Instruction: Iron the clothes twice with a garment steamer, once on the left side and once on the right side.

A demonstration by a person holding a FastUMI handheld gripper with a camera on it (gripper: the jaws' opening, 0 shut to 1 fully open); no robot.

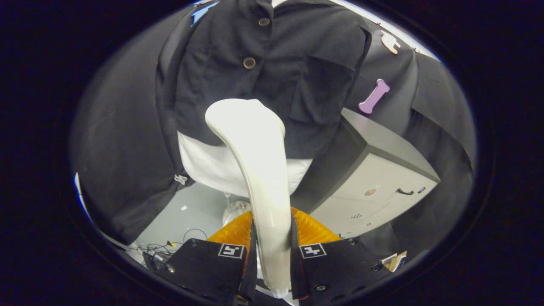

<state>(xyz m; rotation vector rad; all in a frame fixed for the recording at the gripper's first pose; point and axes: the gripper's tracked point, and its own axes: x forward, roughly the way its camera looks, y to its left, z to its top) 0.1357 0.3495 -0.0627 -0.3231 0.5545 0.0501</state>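
A white garment steamer (255, 161) rises from between my fingers, its handle clamped by both of them. My gripper (271, 250) is shut on that handle. The steamer's broad head (242, 117) lies against the lower front of a dark buttoned shirt (272, 63) hanging on a white mannequin torso (208, 165). The head sits just below the second brown button (249, 63), near the shirt's middle and hem. A chest pocket (325, 85) shows to the right of the head.
A grey-topped cabinet (382, 178) with a small black handle stands to the right of the shirt. The mannequin's round base (236, 210) rests on the pale floor, with loose cables (170, 245) nearby. Black cloth walls surround the booth.
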